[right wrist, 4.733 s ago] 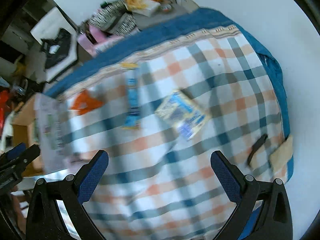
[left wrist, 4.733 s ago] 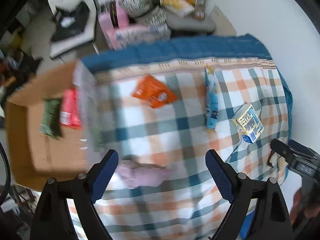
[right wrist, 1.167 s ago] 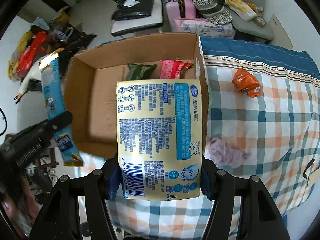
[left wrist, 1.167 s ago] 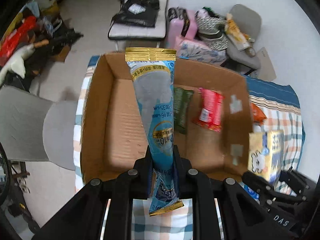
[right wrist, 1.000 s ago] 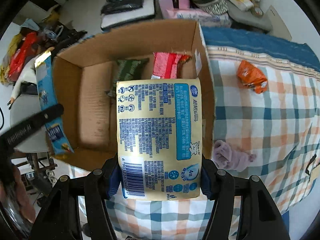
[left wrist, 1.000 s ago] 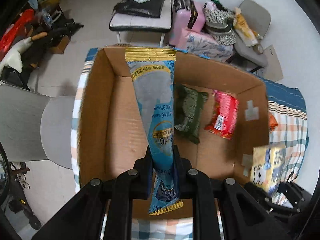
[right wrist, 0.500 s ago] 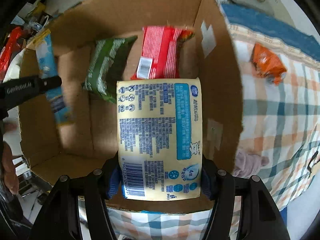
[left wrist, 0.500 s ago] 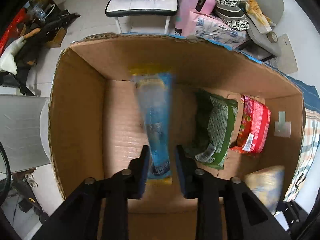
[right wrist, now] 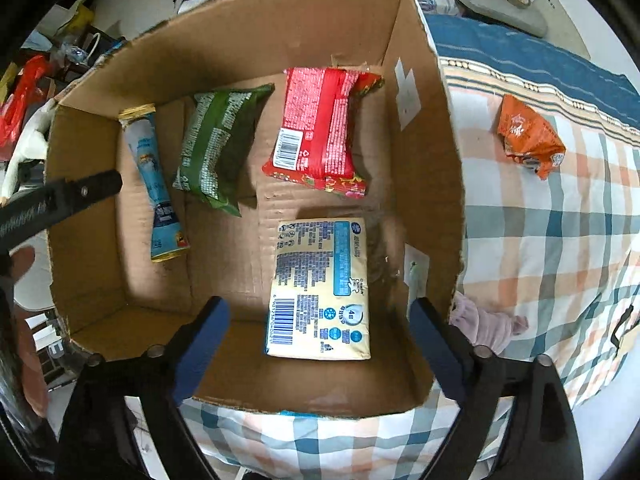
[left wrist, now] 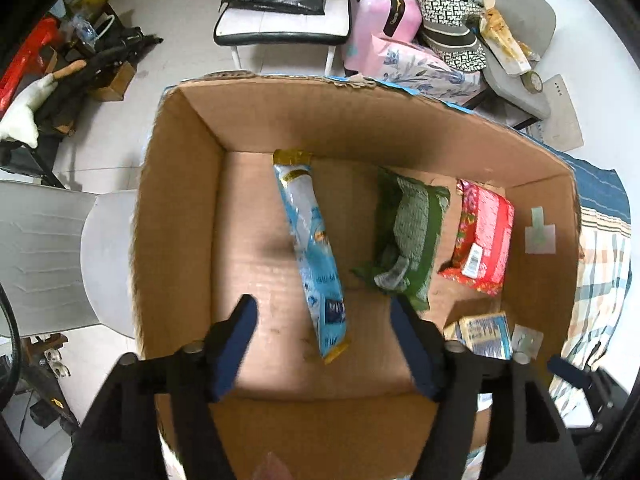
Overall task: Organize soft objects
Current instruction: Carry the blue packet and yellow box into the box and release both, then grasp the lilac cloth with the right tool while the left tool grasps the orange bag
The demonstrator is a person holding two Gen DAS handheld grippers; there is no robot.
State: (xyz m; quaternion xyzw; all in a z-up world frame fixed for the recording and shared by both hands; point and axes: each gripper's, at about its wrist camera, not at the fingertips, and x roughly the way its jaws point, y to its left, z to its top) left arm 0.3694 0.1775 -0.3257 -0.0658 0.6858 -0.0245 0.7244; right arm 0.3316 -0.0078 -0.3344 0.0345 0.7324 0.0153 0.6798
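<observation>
An open cardboard box [left wrist: 180,208] [right wrist: 432,128] sits at the edge of a plaid-covered bed. Inside lie a long light-blue packet [left wrist: 312,256] [right wrist: 154,180], a green packet [left wrist: 408,236] [right wrist: 218,148], a red packet [left wrist: 482,236] [right wrist: 320,132] and a yellow-and-blue pack [left wrist: 486,334] [right wrist: 322,288]. My left gripper [left wrist: 324,344] is open and empty above the box's near side. My right gripper [right wrist: 316,340] is open and empty just above the yellow pack. An orange packet [right wrist: 528,140] and a pink cloth [right wrist: 484,324] lie on the plaid cover.
The plaid blanket [right wrist: 540,240] spreads right of the box, with a dark strap [right wrist: 622,324] near its right edge. A white chair [left wrist: 48,256] stands left of the box. A bench, pink suitcase [left wrist: 376,12] and bags crowd the floor beyond.
Both grippers opened over the box. The blue packet dropped from my left gripper onto the box floor, and the yellow pack dropped from my right gripper into the near right corner.
</observation>
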